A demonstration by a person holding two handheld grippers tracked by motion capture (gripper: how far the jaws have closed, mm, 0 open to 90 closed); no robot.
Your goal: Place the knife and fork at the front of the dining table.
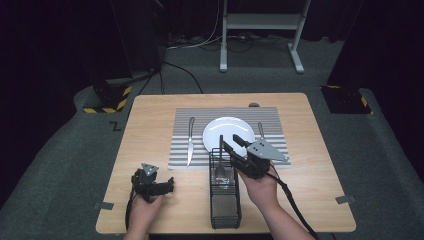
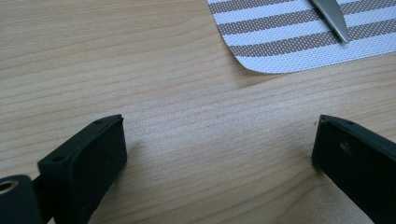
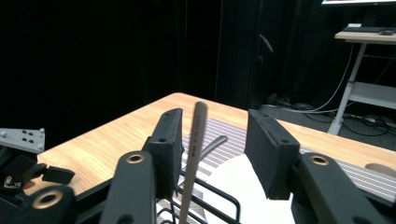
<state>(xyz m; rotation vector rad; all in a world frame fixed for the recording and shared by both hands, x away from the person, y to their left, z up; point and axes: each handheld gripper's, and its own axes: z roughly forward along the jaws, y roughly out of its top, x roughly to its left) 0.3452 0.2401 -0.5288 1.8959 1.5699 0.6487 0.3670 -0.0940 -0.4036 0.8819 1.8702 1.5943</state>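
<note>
Pale wood-grain table (image 1: 150, 150). Left gripper (image 2: 219, 149) low on it, jaws wide, nothing between. Black wire caddy (image 1: 225, 190) holds a slim metal handle (image 3: 192, 154), lower end hidden; right gripper (image 3: 212, 144) half-open around it, contact unclear. Beyond: striped woven placemat (image 1: 180, 150), white plate (image 1: 225, 131).

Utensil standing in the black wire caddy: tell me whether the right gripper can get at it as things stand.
Probably yes. The handle rises upright out of the caddy and stands between the right gripper and its open fingers, with nothing blocking it.
</note>
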